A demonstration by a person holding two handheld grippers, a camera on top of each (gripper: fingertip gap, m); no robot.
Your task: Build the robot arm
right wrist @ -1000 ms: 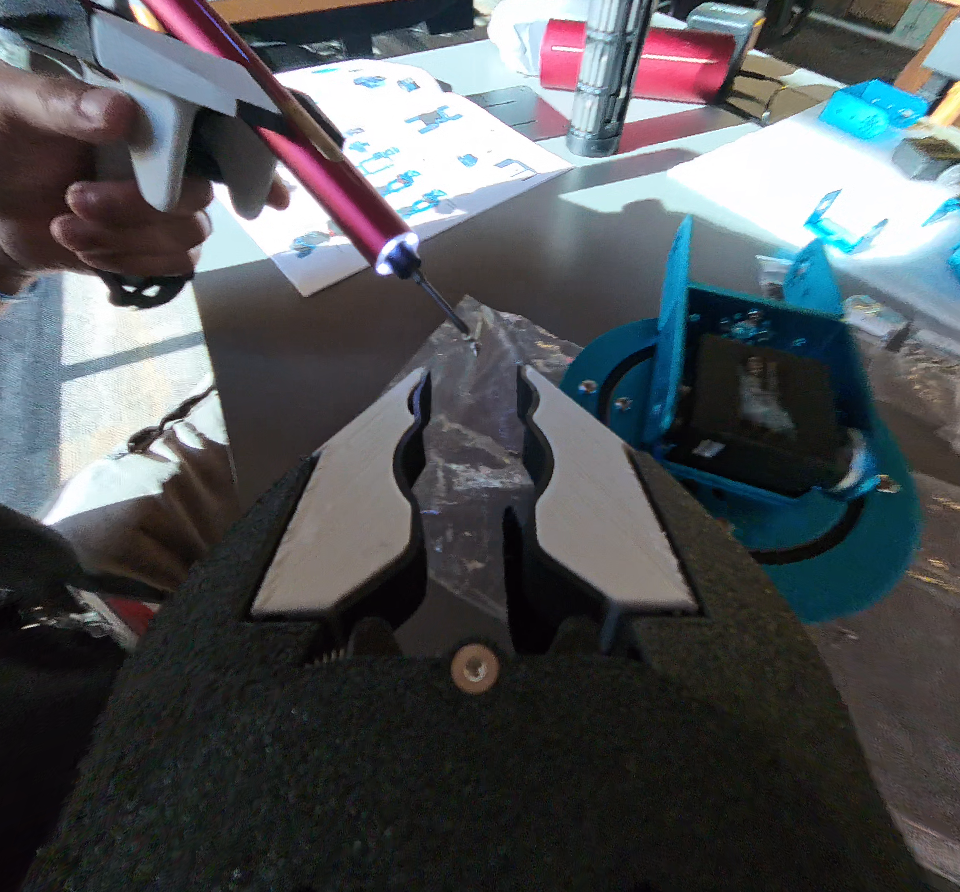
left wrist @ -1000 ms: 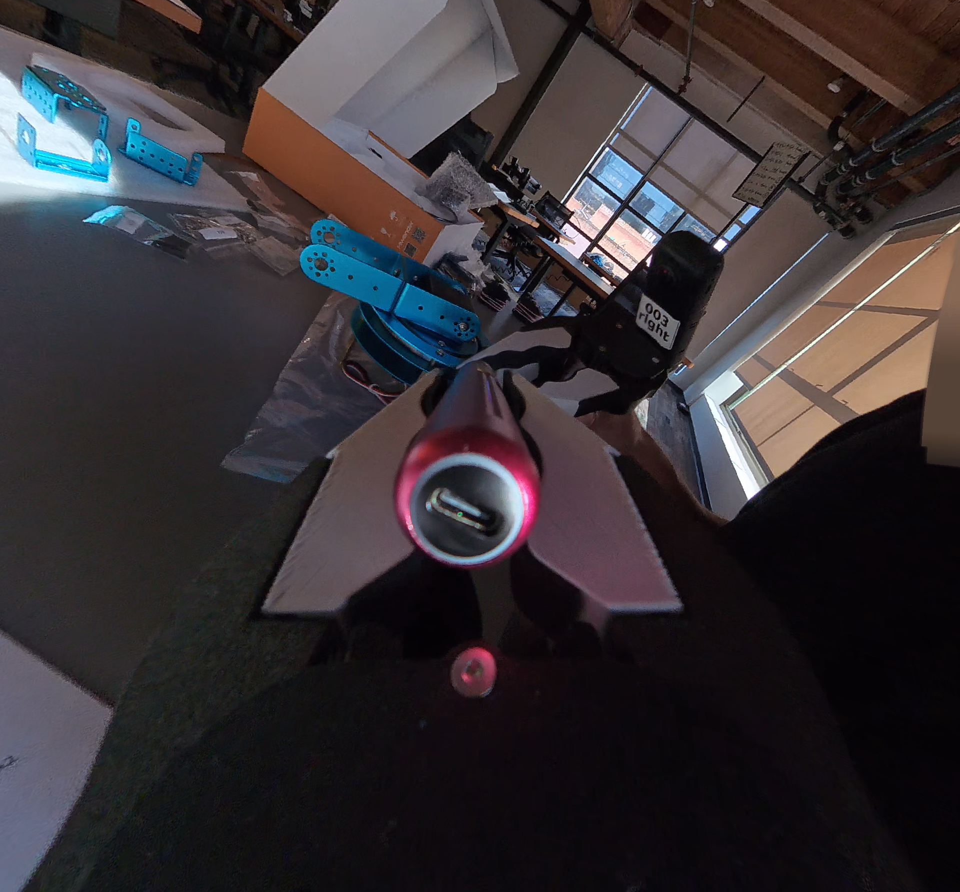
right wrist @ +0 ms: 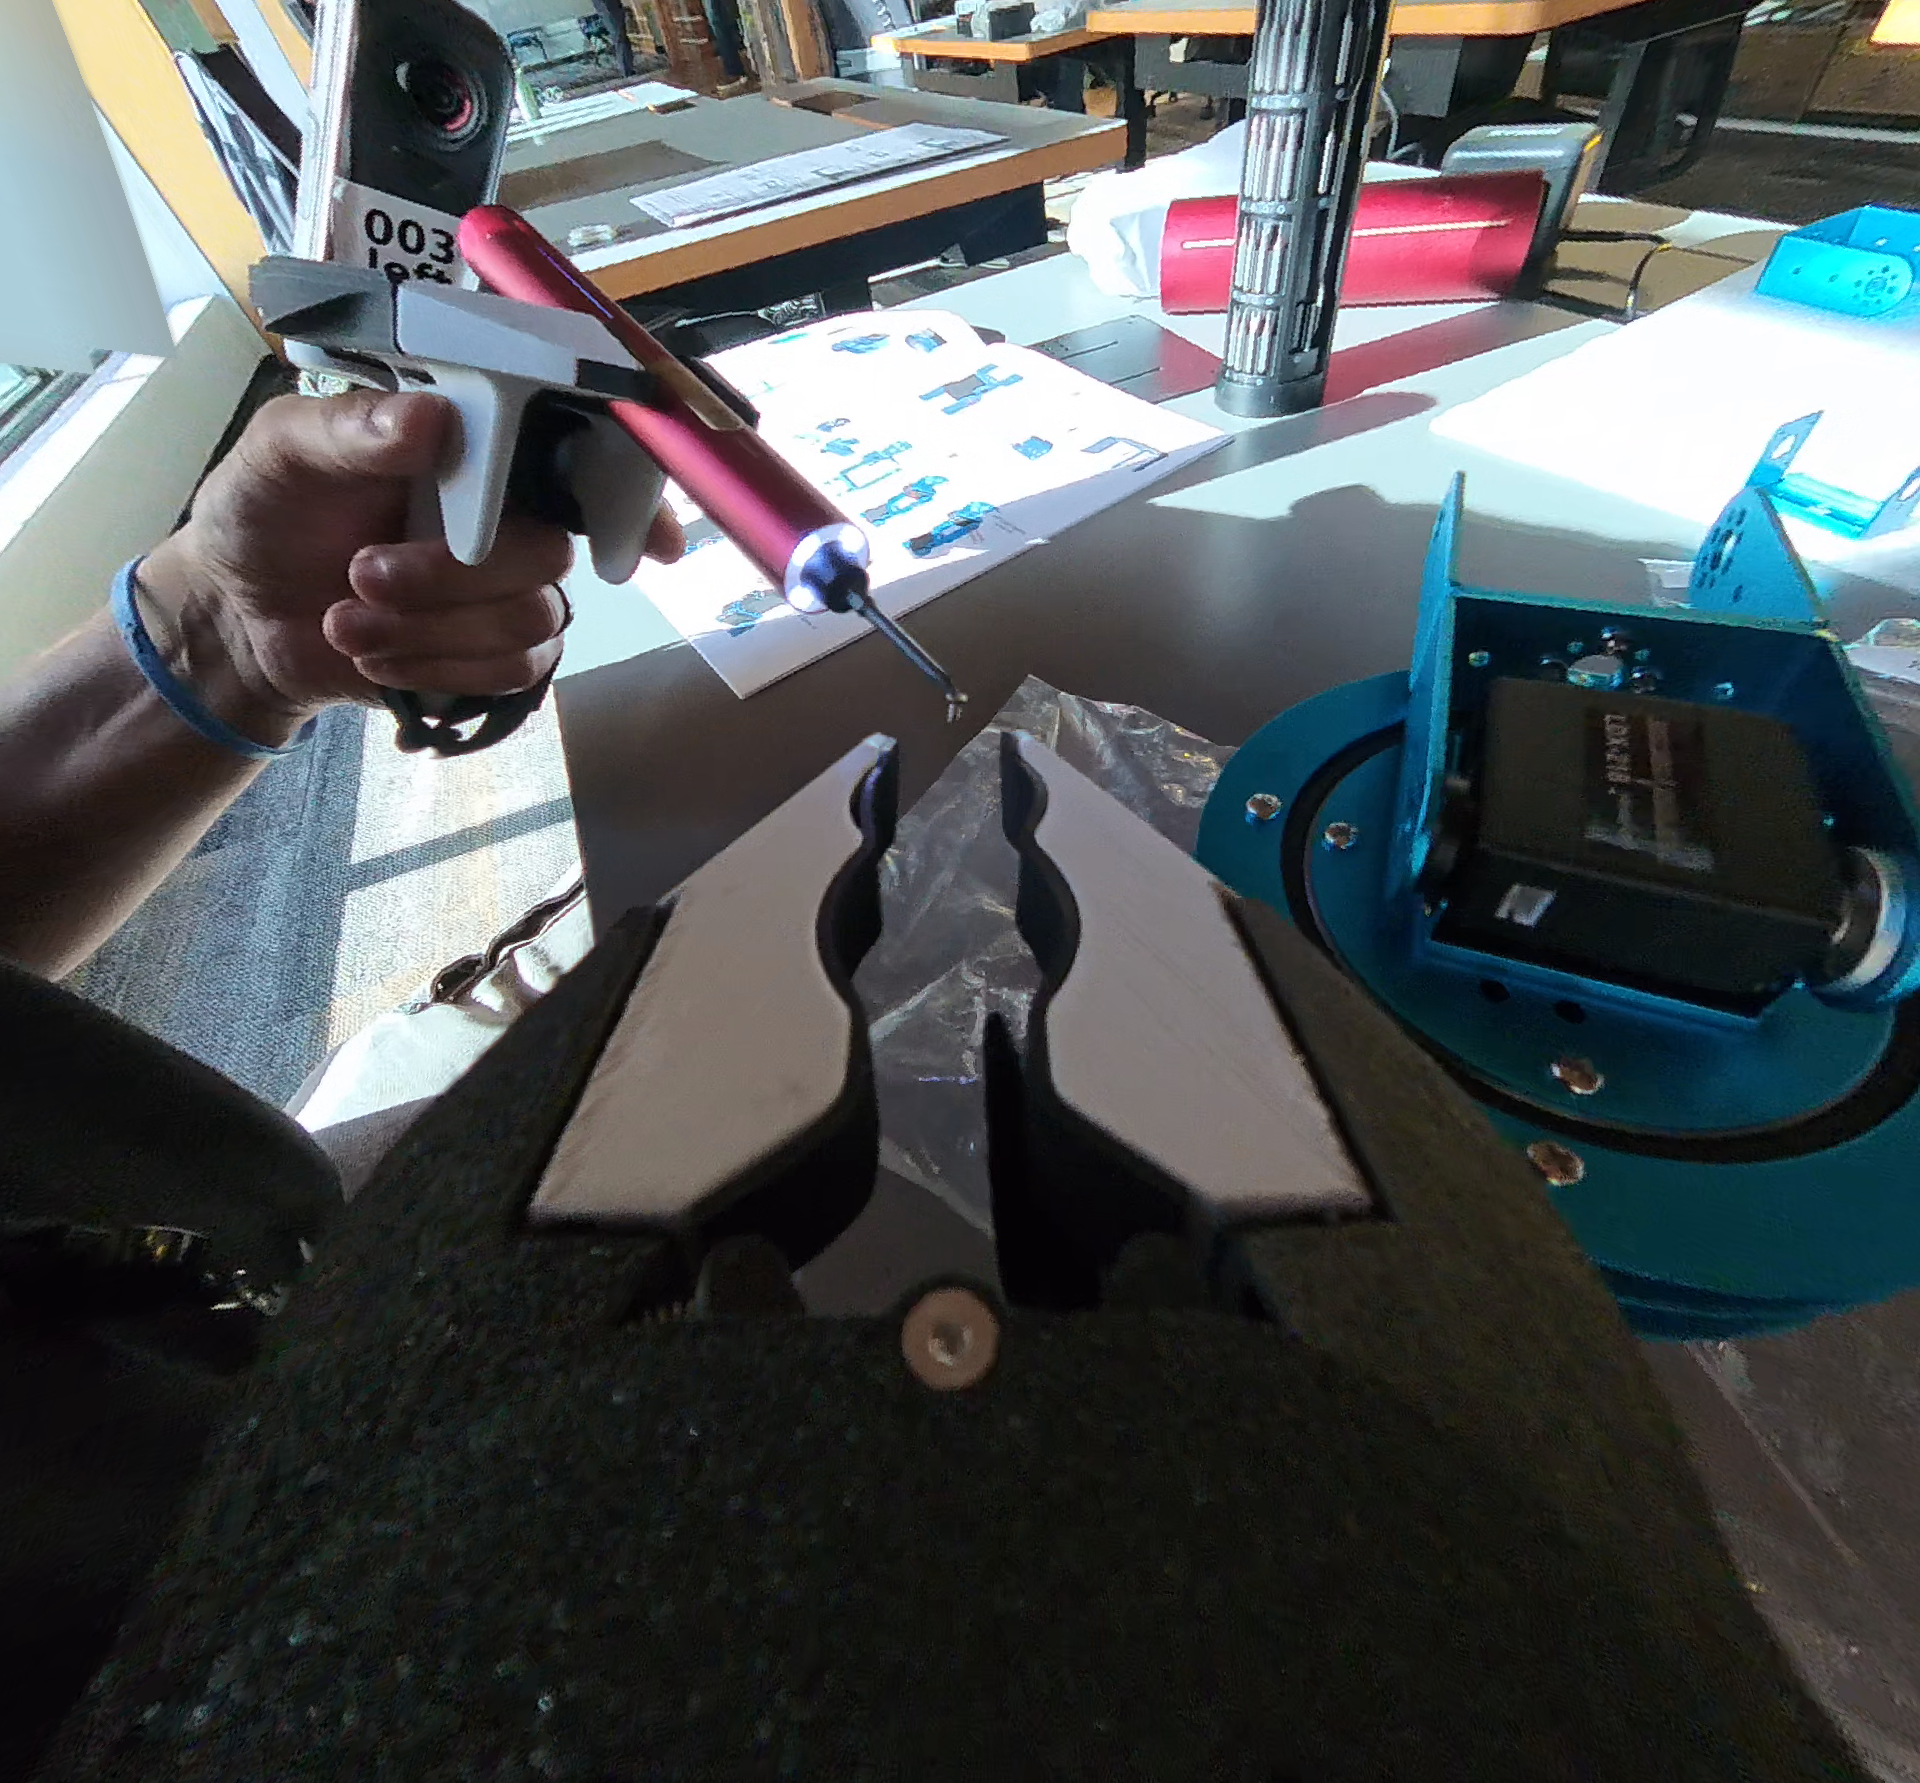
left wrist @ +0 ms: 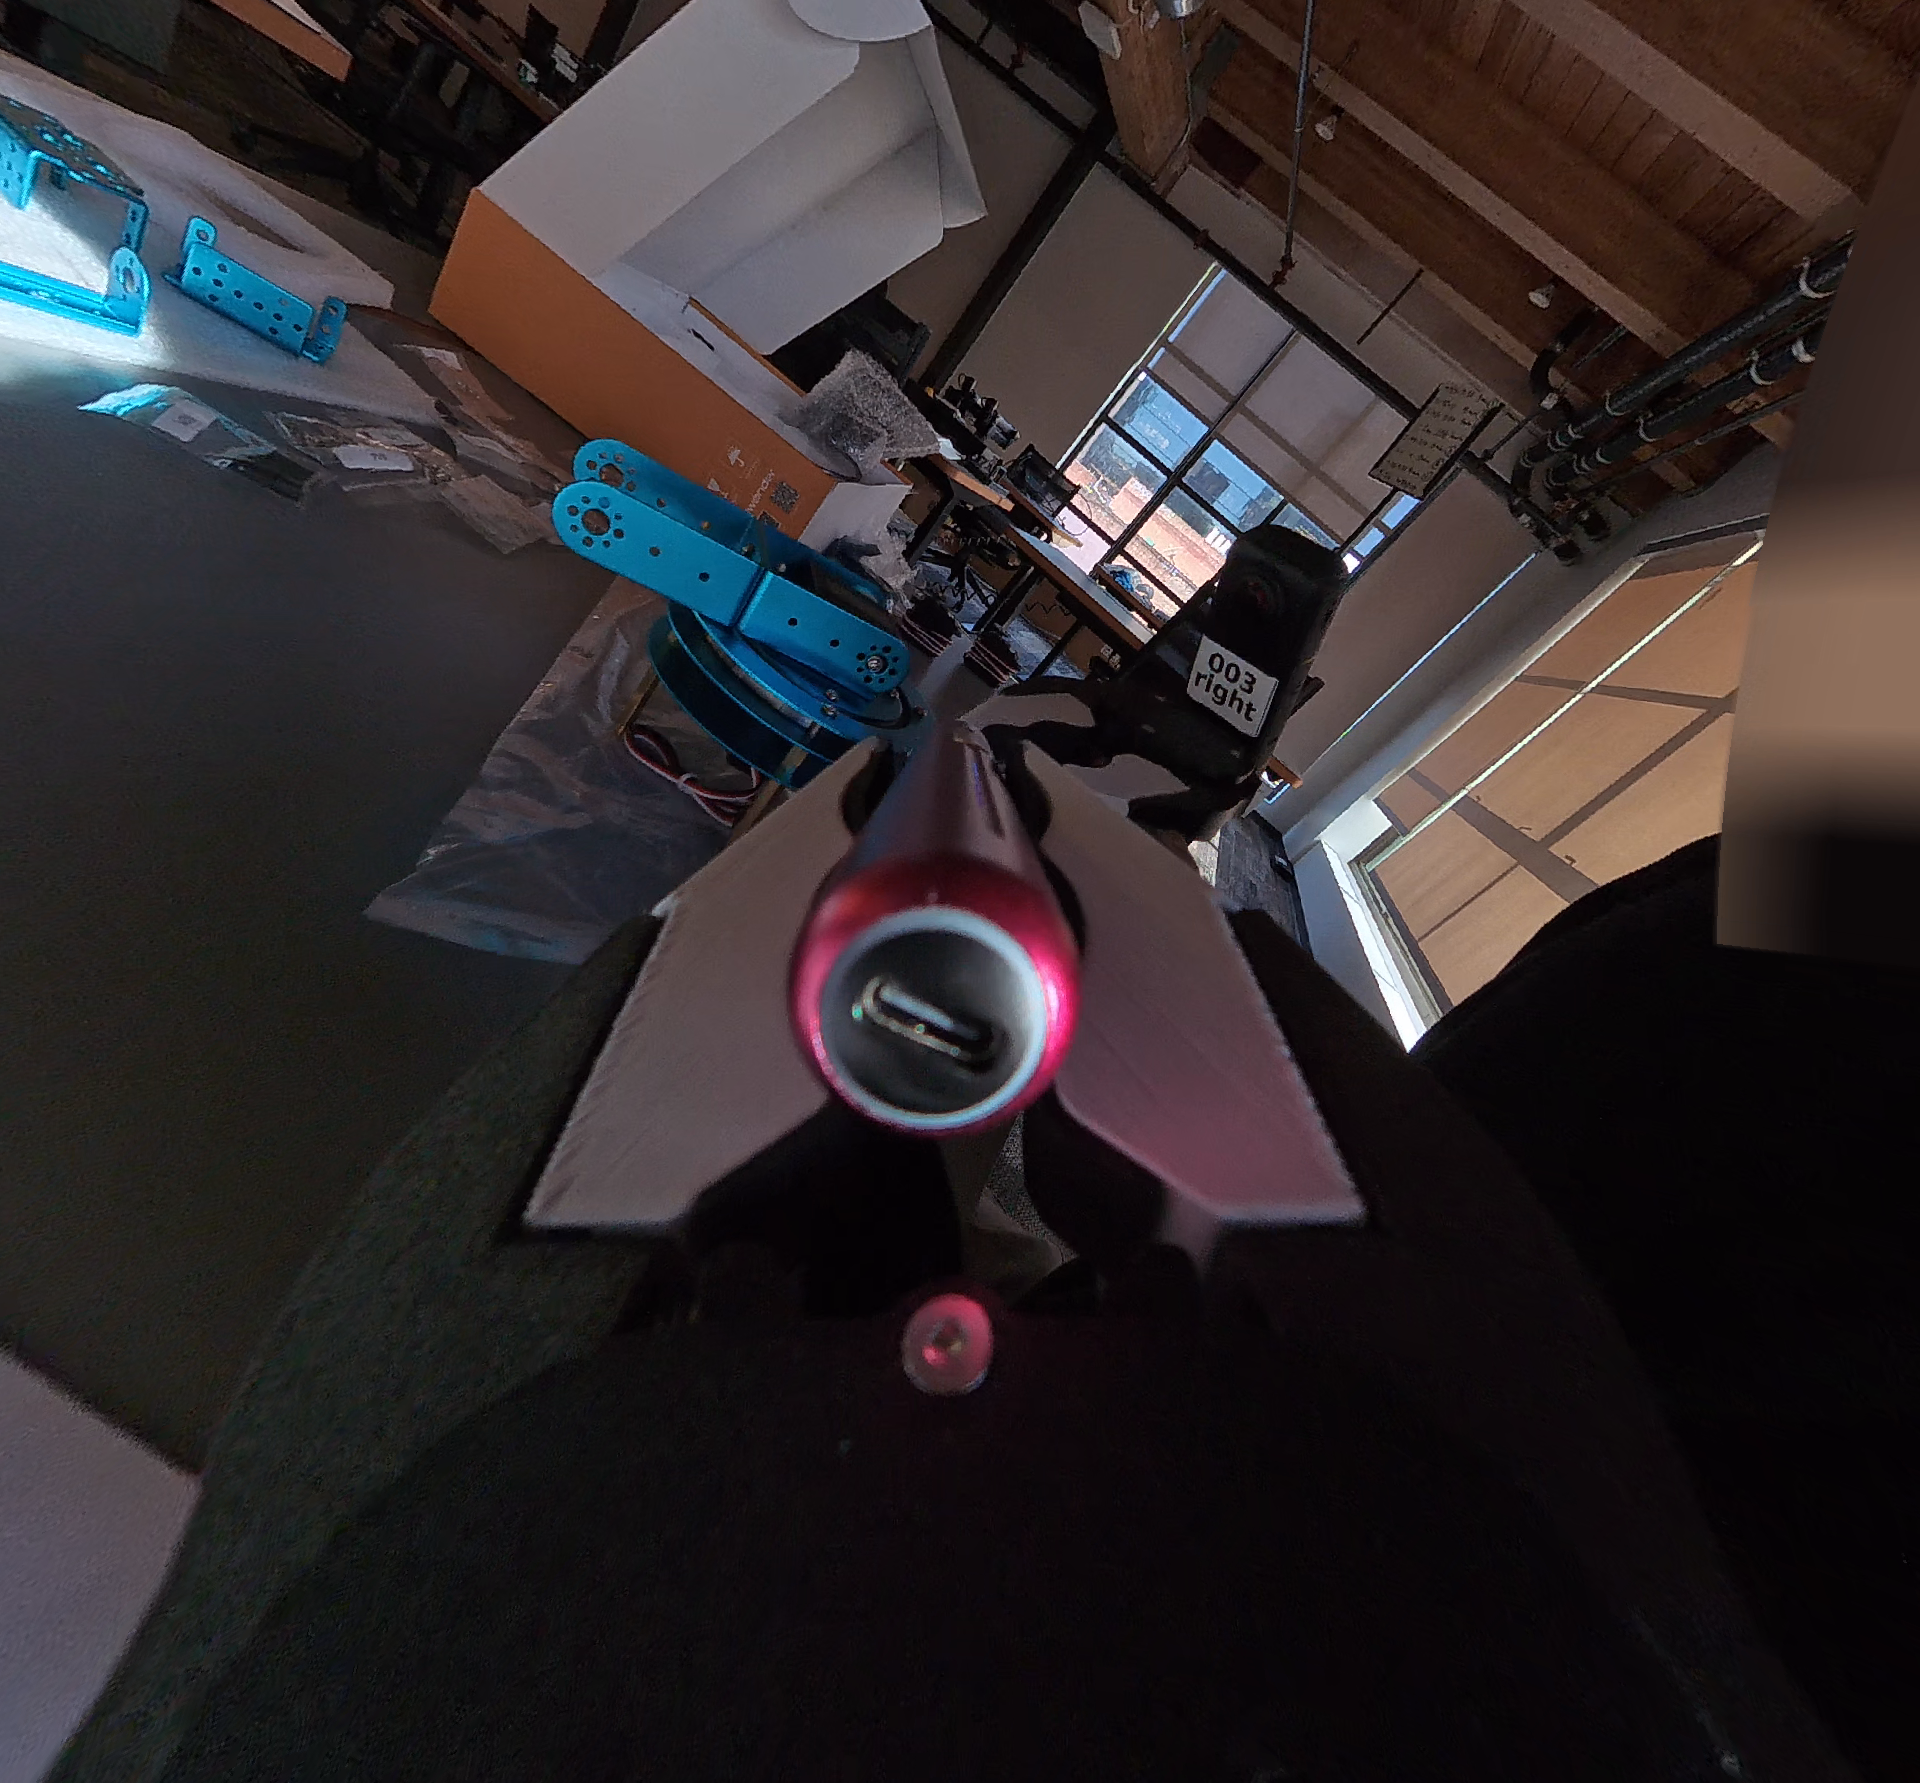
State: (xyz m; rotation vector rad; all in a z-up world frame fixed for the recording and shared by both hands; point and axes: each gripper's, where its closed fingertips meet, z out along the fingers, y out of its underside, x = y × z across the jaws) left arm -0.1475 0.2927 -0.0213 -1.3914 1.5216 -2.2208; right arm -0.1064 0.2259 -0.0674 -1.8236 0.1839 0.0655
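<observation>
Right gripper (right wrist: 940,757): fingers parted, nothing between them, poised over a clear plastic bag (right wrist: 977,860) on the grey table (right wrist: 1226,580). Just beside it to the right sits the blue turntable base (right wrist: 1621,1120), carrying a blue bracket (right wrist: 1455,653) with a black servo (right wrist: 1662,819). Left gripper (left wrist: 940,767): clenched on a red electric screwdriver (right wrist: 665,424); its bit (right wrist: 914,663) hangs above the bag, close ahead of the right fingertips, a small screw apparently at its end. Beyond lie an open instruction booklet (right wrist: 935,445), a bit holder (right wrist: 1299,175) and a red case (right wrist: 1444,242). Against one second earlier, the screwdriver is less steeply tilted and the right gripper has drawn back slightly; both grips are unchanged
</observation>
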